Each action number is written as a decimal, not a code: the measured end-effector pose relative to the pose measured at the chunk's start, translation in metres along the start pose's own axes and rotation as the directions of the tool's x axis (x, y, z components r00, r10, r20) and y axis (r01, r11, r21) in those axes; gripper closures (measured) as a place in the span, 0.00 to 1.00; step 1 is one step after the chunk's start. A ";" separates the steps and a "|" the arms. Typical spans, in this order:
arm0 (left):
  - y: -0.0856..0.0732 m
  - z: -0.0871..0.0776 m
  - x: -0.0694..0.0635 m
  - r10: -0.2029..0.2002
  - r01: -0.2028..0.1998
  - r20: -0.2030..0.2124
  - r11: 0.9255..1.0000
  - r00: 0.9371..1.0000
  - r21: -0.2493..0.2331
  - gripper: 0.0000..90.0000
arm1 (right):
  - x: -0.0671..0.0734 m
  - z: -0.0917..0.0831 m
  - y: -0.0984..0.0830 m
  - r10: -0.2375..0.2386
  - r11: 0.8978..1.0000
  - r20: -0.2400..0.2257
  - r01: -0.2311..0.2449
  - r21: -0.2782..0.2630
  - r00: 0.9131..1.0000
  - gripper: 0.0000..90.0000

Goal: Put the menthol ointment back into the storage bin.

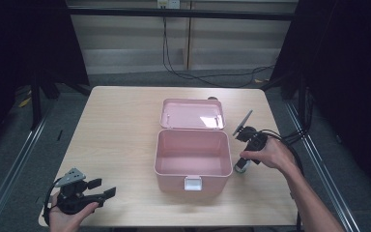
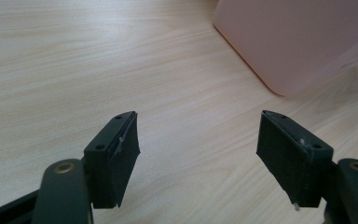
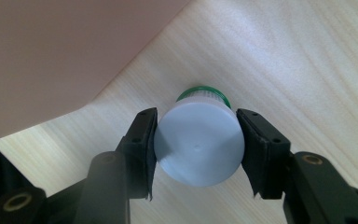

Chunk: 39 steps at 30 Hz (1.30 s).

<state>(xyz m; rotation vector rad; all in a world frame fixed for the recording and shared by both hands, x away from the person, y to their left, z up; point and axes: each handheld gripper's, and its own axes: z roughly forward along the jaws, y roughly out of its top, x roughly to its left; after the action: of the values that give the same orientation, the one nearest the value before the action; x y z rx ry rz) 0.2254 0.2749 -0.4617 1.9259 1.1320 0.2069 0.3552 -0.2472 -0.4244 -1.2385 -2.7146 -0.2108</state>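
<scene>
- One small white-capped plastic bottle [image 3: 198, 144] was clamped upright in the right tool [image 3: 196, 148], just right of the open pink plastic box [image 1: 193, 159].
- Left tool [image 2: 200, 154] was held wide open, empty, farther off.

An open box [image 1: 193, 157] sits at the centre of the surface [image 1: 121, 125], its lid [image 1: 192, 114] laid back behind it. Just right of the box stands a bottle [image 1: 242, 166], clamped between the jaws of the right gripper [image 1: 244, 162]. The left gripper [image 1: 104, 189] rests at the near left corner, well apart from the box.
</scene>
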 end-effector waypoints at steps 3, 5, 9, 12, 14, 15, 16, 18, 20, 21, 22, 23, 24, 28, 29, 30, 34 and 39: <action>0.000 0.000 0.000 0.003 -0.003 -0.002 1.000 1.000 0.003 0.32 | 0.000 -0.001 -0.001 -0.013 1.000 -0.001 0.013 0.005 1.000 0.56; 0.000 0.000 0.000 -0.003 0.003 -0.002 1.000 1.000 0.000 0.32 | 0.000 -0.003 -0.001 -0.017 1.000 0.004 0.017 0.007 1.000 0.56; 0.000 0.000 0.000 0.003 -0.003 -0.004 1.000 1.000 0.002 0.32 | 0.002 -0.010 0.000 -0.030 1.000 0.023 0.030 0.006 0.999 0.56; 0.000 0.000 0.000 0.003 -0.003 -0.003 1.000 1.000 0.003 0.32 | 0.005 -0.019 0.000 -0.044 0.999 0.029 0.044 0.000 0.999 0.56; 0.000 0.000 0.000 0.004 -0.004 -0.003 1.000 1.000 0.003 0.32 | 0.006 -0.022 0.000 -0.046 0.999 0.032 0.046 0.008 0.998 0.56; 0.000 0.000 0.000 0.004 -0.004 -0.003 1.000 1.000 0.003 0.32 | 0.006 -0.022 0.000 -0.046 0.999 0.032 0.046 0.008 0.998 0.56; 0.000 -0.001 0.000 0.006 -0.006 -0.003 1.000 1.000 0.002 0.32 | 0.006 -0.023 0.001 -0.052 0.999 0.038 0.052 0.006 0.998 0.57; 0.000 -0.001 0.000 -0.002 0.002 -0.004 1.000 1.000 -0.003 0.32 | 0.007 -0.028 0.001 -0.049 0.999 0.030 0.049 -0.004 0.998 0.56; 0.000 0.000 0.000 0.002 -0.002 -0.004 1.000 1.000 0.002 0.31 | 0.008 -0.030 0.000 -0.050 0.999 0.022 0.050 -0.006 0.998 0.56; 0.000 0.000 0.001 0.004 -0.004 -0.002 1.000 1.000 0.003 0.31 | 0.008 -0.030 0.000 -0.050 0.999 0.022 0.050 -0.006 0.998 0.56; 0.000 0.000 0.000 0.003 -0.003 -0.001 1.000 1.000 0.004 0.31 | 0.008 -0.031 0.001 -0.055 0.999 0.031 0.055 -0.001 0.998 0.56; 0.000 0.000 0.000 -0.004 0.004 0.000 1.000 1.000 0.001 0.31 | 0.008 -0.032 0.001 -0.058 0.998 0.033 0.058 -0.002 0.998 0.56; 0.000 0.000 0.000 -0.002 0.002 -0.001 1.000 1.000 0.005 0.30 | 0.010 -0.035 0.002 -0.057 0.998 0.036 0.057 0.002 0.998 0.56; 0.000 -0.001 0.001 -0.007 0.007 0.000 1.000 1.000 0.004 0.28 | 0.012 -0.041 0.003 -0.071 0.997 0.036 0.072 -0.009 0.997 0.57; 0.000 0.000 0.001 -0.014 0.014 0.003 1.000 1.000 0.000 0.27 | 0.013 -0.043 0.003 -0.074 0.997 0.039 0.074 -0.002 0.997 0.57; 0.000 -0.001 0.002 -0.015 0.015 0.003 1.000 1.000 0.003 0.27 | 0.014 -0.045 0.004 -0.076 0.997 0.046 0.076 0.000 0.996 0.57; 0.001 -0.001 0.002 -0.016 0.016 0.007 1.000 1.000 0.000 0.24 | 0.016 -0.054 0.005 -0.092 0.996 0.053 0.093 -0.011 0.994 0.57; 0.001 -0.001 0.002 -0.013 0.013 0.008 1.000 1.000 0.003 0.24 | 0.019 -0.060 0.006 -0.093 0.995 0.055 0.094 -0.017 0.994 0.57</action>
<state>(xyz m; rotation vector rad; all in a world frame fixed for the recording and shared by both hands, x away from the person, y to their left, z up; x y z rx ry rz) 0.2268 0.2768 -0.4614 1.9202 1.1396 0.1897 0.3526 -0.2404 -0.3621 -1.1394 -2.8267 -0.2181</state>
